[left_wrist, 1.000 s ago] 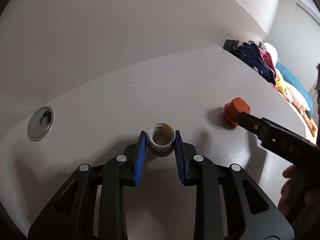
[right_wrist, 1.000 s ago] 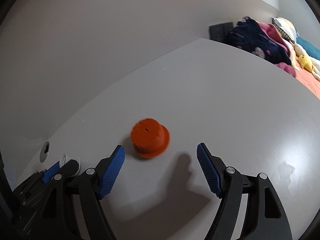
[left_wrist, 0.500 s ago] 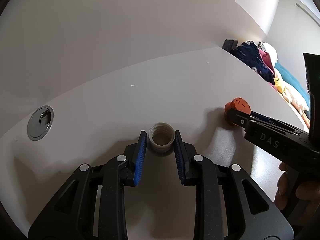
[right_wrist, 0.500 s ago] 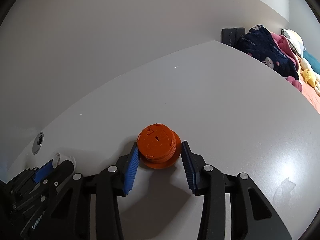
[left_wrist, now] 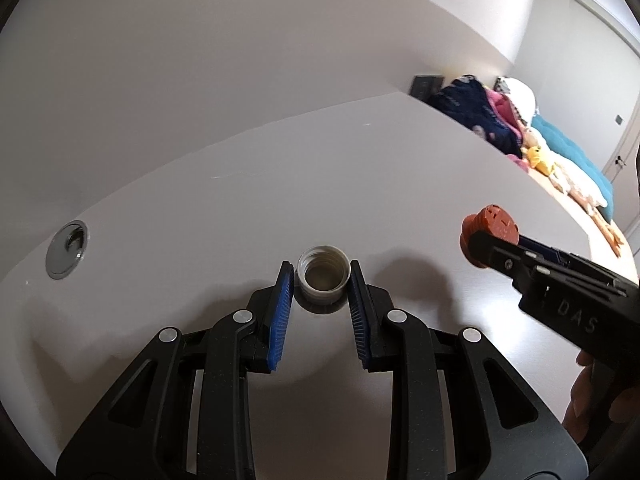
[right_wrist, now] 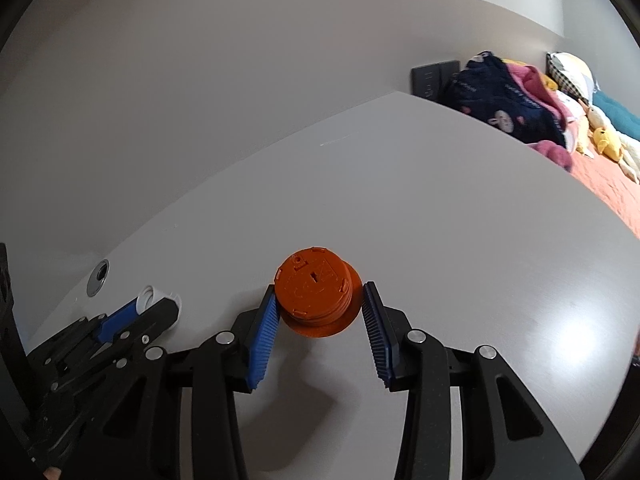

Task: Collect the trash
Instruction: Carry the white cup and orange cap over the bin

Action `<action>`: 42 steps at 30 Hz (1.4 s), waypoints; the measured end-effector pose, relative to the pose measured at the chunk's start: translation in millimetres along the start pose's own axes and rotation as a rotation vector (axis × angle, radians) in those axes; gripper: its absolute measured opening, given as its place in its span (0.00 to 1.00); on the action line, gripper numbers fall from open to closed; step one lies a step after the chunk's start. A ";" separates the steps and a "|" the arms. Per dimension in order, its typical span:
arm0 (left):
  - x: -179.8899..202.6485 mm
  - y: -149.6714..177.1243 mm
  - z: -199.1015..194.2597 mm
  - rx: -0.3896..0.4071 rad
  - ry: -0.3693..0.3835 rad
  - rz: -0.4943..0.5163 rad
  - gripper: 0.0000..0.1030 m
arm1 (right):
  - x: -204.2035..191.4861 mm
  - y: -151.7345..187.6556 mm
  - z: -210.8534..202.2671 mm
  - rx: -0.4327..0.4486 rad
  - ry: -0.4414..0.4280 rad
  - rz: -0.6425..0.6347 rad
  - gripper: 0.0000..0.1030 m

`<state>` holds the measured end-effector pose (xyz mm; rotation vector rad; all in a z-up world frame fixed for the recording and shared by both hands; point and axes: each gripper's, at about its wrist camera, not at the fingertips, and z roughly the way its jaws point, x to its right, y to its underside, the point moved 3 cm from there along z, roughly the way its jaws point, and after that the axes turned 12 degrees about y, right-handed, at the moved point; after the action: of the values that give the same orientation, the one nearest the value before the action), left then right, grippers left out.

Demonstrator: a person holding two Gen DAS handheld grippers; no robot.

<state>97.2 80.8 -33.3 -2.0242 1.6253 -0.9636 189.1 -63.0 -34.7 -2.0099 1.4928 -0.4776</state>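
A pale grey table (left_wrist: 360,184) against the wall, with a round metal grommet (left_wrist: 66,249) set into it.

The right claw (right_wrist: 319,300) is gripping an orange cap (right_wrist: 314,290) between its blue pads above the grey bench (right_wrist: 460,220). At far left, the left claw (right_wrist: 154,304) is pinching a white cap (right_wrist: 150,294).

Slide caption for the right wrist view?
Right gripper clamps an orange cap above the grey table.
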 end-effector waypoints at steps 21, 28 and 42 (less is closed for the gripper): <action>96.6 25.5 -23.5 0.003 0.098 0.109 0.26 | 66.5 54.0 -82.3 0.041 0.056 0.073 0.42; 125.9 35.5 -32.0 0.007 0.131 0.148 0.26 | 88.9 72.8 -110.1 0.063 0.073 0.108 0.42; 187.2 60.7 -41.4 -0.010 0.206 0.224 0.26 | 140.0 111.2 -165.3 0.121 0.129 0.183 0.42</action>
<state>44.2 -108.9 7.4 -1.7490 1.9182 -1.1102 51.2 -258.0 12.6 -1.7585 1.6657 -0.6146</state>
